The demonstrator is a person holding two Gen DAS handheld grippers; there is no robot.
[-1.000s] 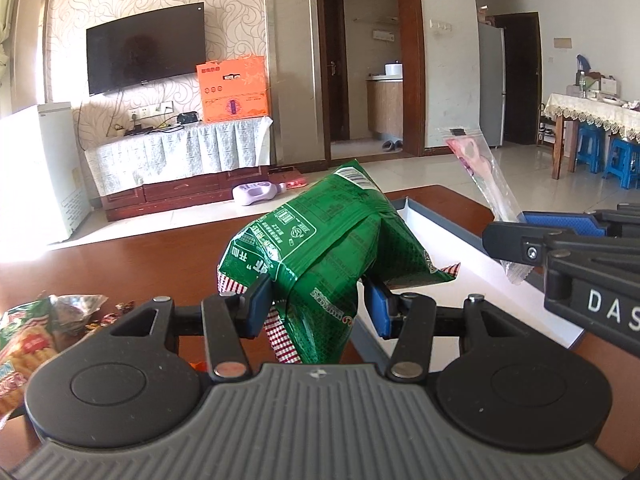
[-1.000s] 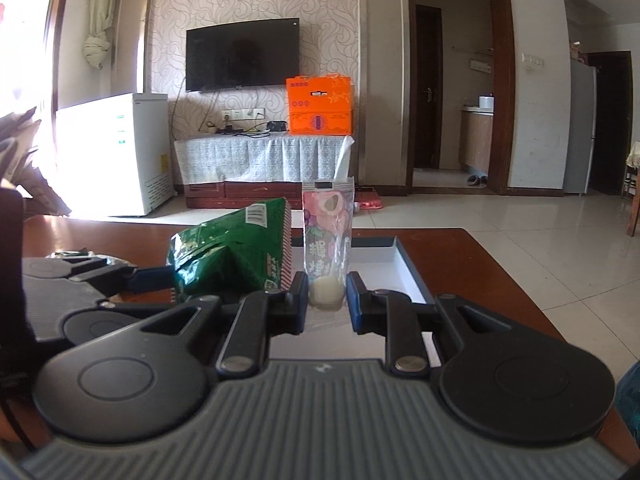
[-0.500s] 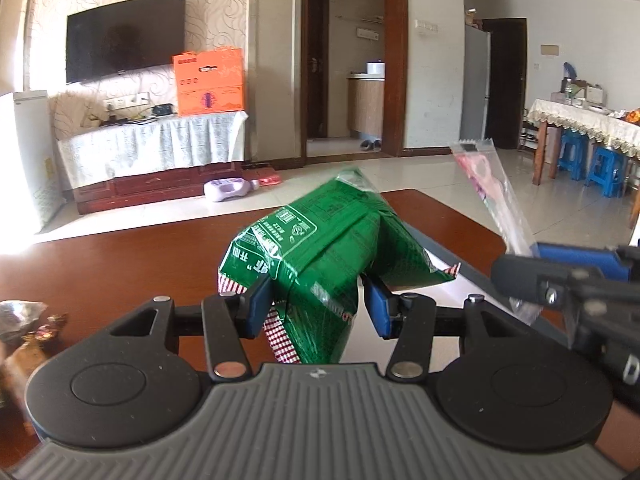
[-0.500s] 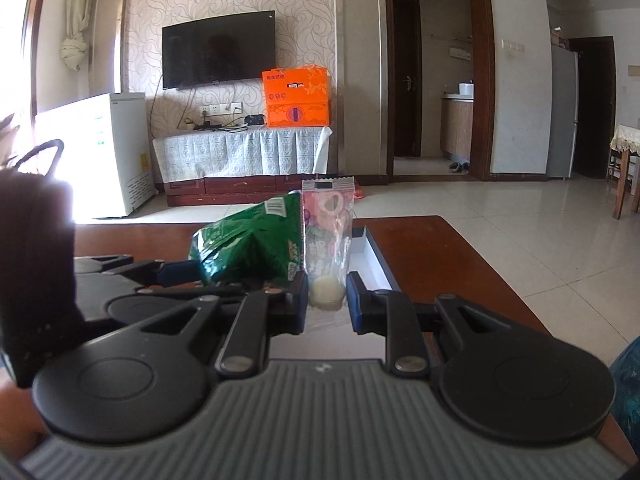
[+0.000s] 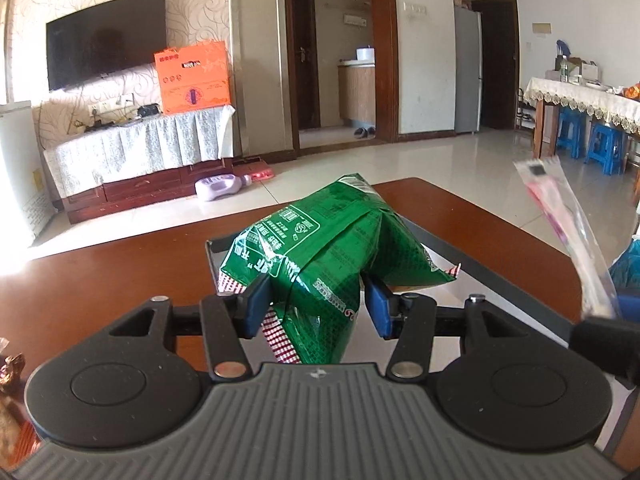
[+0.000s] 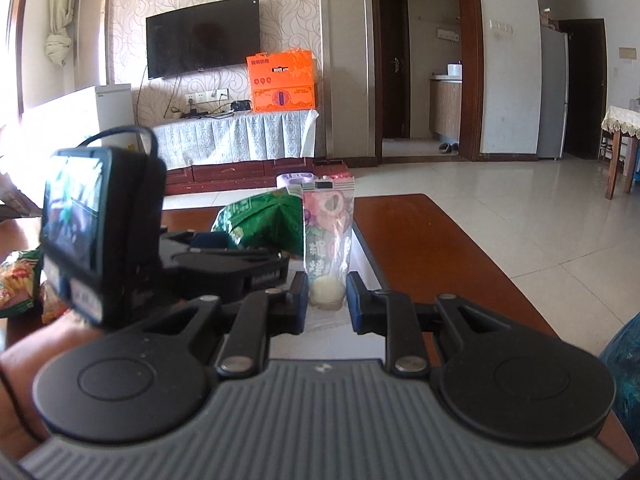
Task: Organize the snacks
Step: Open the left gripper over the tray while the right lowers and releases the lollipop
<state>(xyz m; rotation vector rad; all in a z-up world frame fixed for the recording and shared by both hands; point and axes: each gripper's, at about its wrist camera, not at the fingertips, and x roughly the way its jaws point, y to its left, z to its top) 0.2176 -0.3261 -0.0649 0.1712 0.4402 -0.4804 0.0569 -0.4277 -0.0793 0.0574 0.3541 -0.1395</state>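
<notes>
My left gripper (image 5: 314, 306) is shut on a green snack bag (image 5: 332, 244) and holds it above the near end of a shallow white tray with a dark rim (image 5: 480, 268). My right gripper (image 6: 327, 296) is shut on a clear candy packet with pink print (image 6: 328, 236), held upright over the same tray (image 6: 366, 264). The green bag (image 6: 260, 220) and the left gripper (image 6: 224, 268) show in the right wrist view, just left of the packet. The packet (image 5: 560, 220) shows at the right edge of the left wrist view.
The tray lies on a brown wooden table (image 5: 100, 280). Several loose snack packs lie at the table's left (image 6: 16, 280), with wrapped sweets at the left edge of the left wrist view (image 5: 8, 368). The table's far edge and tiled floor are beyond.
Both grippers have moved over the tray while keeping their snacks. The left gripper has swung right, so the tray now lies straight ahead of it and the loose snacks have slid out to the left.
</notes>
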